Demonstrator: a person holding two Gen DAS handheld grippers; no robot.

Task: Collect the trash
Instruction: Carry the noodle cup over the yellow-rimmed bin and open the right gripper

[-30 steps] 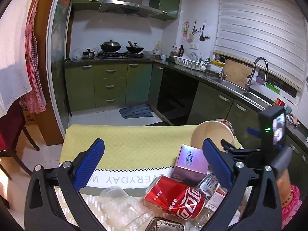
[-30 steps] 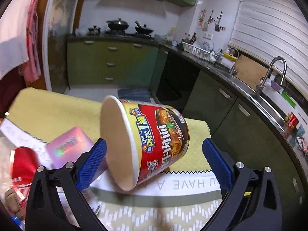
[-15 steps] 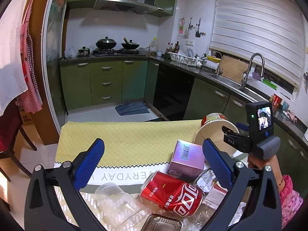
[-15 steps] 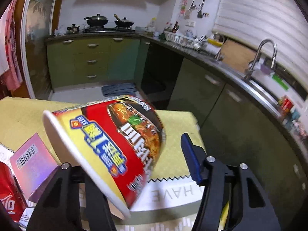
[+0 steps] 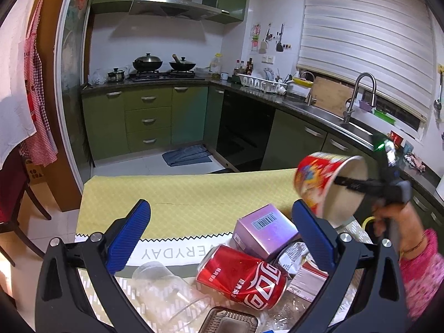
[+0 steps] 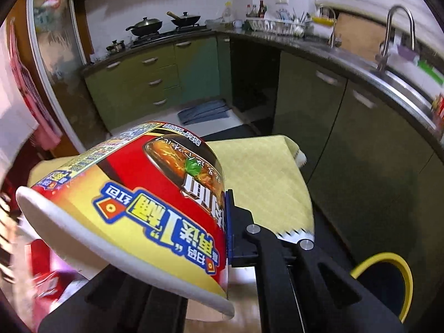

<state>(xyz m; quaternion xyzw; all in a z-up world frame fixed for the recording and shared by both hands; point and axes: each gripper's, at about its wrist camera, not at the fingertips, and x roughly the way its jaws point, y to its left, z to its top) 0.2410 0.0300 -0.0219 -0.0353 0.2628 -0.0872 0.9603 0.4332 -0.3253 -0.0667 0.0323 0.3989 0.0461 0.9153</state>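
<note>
A red and yellow instant noodle cup (image 6: 138, 194) hangs tilted on its side above the table's right end, with my right gripper (image 6: 226, 222) shut on its wall near the rim. One blue pad (image 6: 229, 216) presses the outside; the other finger is hidden inside the cup. The left wrist view shows the same noodle cup (image 5: 313, 177) in the air, held by a person's hand. My left gripper (image 5: 219, 208) stands open over a pile of trash: a crushed red cola can (image 5: 244, 274), a purple box (image 5: 263, 227) and a clear plastic cup (image 5: 158, 285).
The trash lies on a table with a yellow cloth (image 5: 180, 194). A dark foil tray (image 5: 230, 319) and crumpled wrappers (image 5: 291, 255) lie at the near edge. A yellow-rimmed bin (image 6: 388, 277) stands on the floor right of the table. Green kitchen cabinets (image 5: 147, 119) line the back.
My right gripper has closed on the noodle cup, lifted it off the table and carried it to the right while rolling. The left gripper has stayed open and almost still.
</note>
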